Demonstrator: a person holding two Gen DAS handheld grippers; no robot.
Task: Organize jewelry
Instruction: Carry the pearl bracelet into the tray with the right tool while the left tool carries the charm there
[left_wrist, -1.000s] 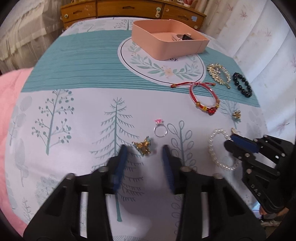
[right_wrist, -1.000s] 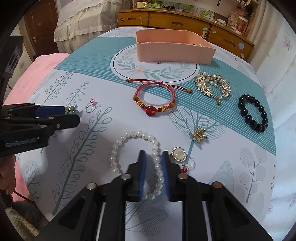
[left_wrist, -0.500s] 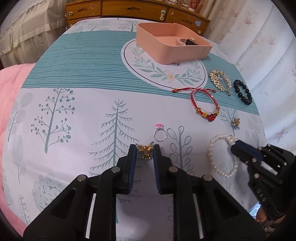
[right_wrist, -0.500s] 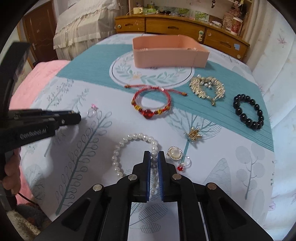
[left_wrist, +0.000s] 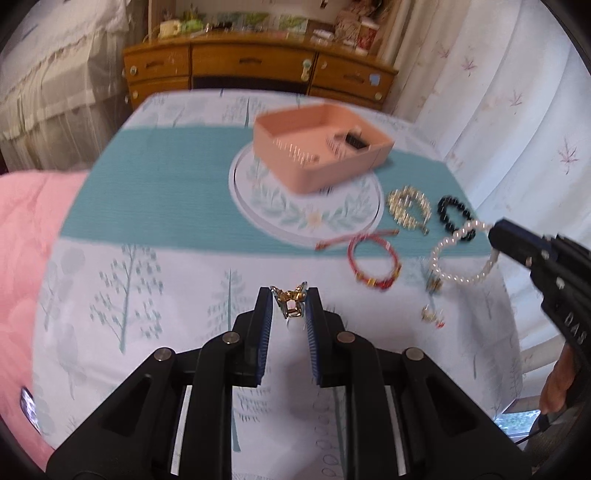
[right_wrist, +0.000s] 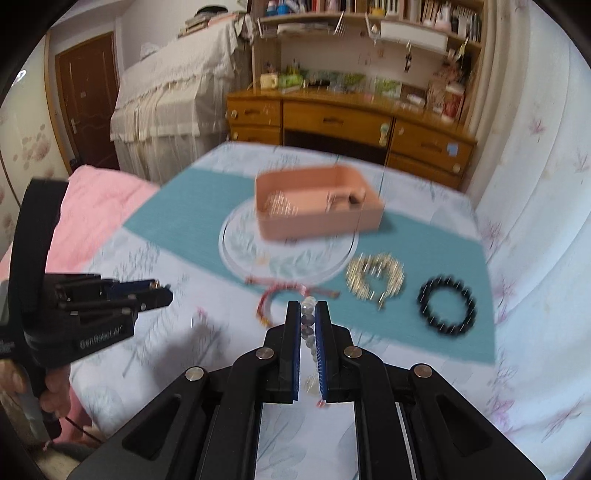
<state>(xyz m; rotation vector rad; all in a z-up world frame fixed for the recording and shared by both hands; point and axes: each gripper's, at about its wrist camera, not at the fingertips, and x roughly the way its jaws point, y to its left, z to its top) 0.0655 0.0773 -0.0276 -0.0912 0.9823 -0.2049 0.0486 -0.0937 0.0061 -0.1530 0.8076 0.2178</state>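
Observation:
My left gripper (left_wrist: 289, 295) is shut on a small gold brooch (left_wrist: 290, 301) and holds it above the tablecloth. My right gripper (right_wrist: 307, 314) is shut on a white pearl bracelet (right_wrist: 308, 325); in the left wrist view the bracelet (left_wrist: 458, 258) hangs from the right gripper (left_wrist: 496, 236) in the air. The pink tray (left_wrist: 321, 151) stands ahead on the round print and holds a few small items; it also shows in the right wrist view (right_wrist: 317, 214). The left gripper (right_wrist: 159, 291) shows at the left of the right wrist view.
On the cloth lie a red bead bracelet (left_wrist: 373, 262), a gold brooch-like wreath (left_wrist: 408, 206), a black bead bracelet (right_wrist: 445, 310) and small pieces (left_wrist: 432, 314). A wooden dresser (right_wrist: 347, 125) stands beyond the table. A pink blanket (left_wrist: 22, 236) lies at the left.
Both grippers closed on their pieces and lifted them off the cloth. Both have risen and moved forward toward the pink tray.

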